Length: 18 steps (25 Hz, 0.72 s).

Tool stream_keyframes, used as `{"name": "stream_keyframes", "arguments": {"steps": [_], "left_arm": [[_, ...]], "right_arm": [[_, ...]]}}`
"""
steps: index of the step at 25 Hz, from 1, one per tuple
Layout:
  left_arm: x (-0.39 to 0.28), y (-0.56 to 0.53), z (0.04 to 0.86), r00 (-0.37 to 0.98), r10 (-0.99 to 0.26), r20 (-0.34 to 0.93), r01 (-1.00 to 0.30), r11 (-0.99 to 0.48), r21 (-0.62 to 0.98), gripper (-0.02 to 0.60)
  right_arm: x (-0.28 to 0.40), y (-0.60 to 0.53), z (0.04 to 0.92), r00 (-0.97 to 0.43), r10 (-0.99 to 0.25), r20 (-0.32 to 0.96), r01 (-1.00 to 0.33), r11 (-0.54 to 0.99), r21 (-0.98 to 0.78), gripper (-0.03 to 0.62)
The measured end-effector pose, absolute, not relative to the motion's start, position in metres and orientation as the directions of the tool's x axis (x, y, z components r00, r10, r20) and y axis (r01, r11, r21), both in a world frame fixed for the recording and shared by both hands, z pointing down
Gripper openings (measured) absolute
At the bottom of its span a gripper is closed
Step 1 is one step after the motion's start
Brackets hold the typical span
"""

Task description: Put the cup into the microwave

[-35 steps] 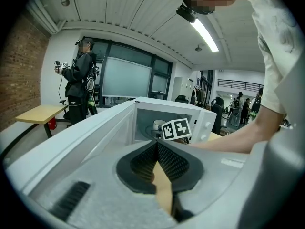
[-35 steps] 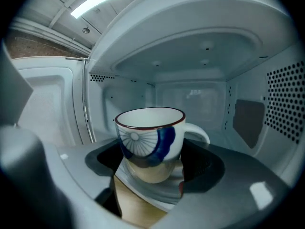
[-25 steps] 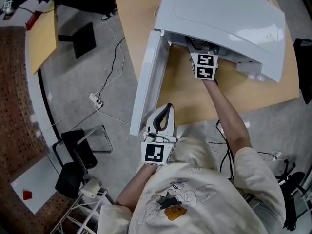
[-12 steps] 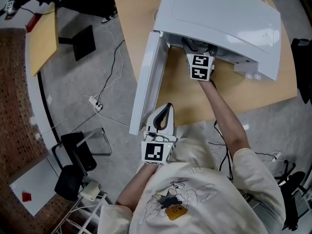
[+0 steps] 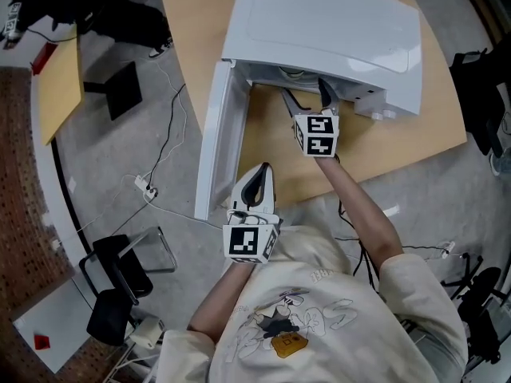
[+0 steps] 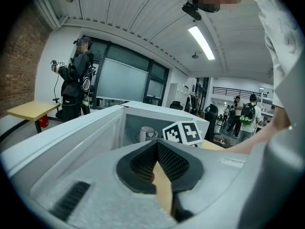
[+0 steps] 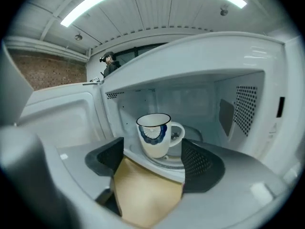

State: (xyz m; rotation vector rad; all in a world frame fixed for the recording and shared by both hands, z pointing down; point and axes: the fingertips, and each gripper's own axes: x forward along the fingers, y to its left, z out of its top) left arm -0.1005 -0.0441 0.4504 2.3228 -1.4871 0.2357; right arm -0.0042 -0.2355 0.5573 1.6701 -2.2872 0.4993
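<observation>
The right hand-held gripper (image 7: 153, 150) is wide open and holds nothing. Its jaws have just closed a little. Straight ahead of it, past its tips, the white cup (image 7: 153, 133) with a blue pattern stands upright inside the open microwave (image 5: 319, 22). The left hand-held gripper (image 6: 155, 144) is shut tight and empty. The open door (image 5: 217, 134) runs ahead of it on its left.

A light wooden surface (image 5: 383, 142) carried a white microwave (image 5: 327, 26), which stood directly on it, its door (image 5: 215, 146) swung open past the surface's left edge. Beside it, on the grey floor (image 5: 104, 158), lay a white power strip (image 5: 142, 187).
</observation>
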Motion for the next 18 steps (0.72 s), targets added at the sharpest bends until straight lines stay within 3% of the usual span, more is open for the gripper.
{"name": "stream_keyframes", "arguments": {"steps": [3,7,12,18], "left_arm": [[-0.092,-0.048,0.441,0.438,-0.847,0.302,-0.896,-0.384,0.221,0.005],[-0.083,-0.048,0.432,0.459,-0.845,0.275,-0.886,-0.412,0.214,0.005],[-0.082,-0.048,0.423,0.464,-0.850,0.250,-0.881,-0.415,0.227,0.005],[-0.085,-0.046,0.417,0.456,-0.859,0.231,-0.882,-0.404,0.241,0.005]], "right_arm": [[0.005,-0.206,0.538,-0.326,-0.856,0.401,-0.945,0.287,-0.156,0.285],[0.013,-0.166,0.504,-0.359,-0.858,0.368,-0.933,0.317,-0.171,0.191],[0.021,-0.124,0.459,-0.379,-0.871,0.314,-0.924,0.338,-0.178,0.017],[0.028,-0.086,0.430,-0.411,-0.869,0.274,-0.904,0.349,-0.249,0.005]]}}
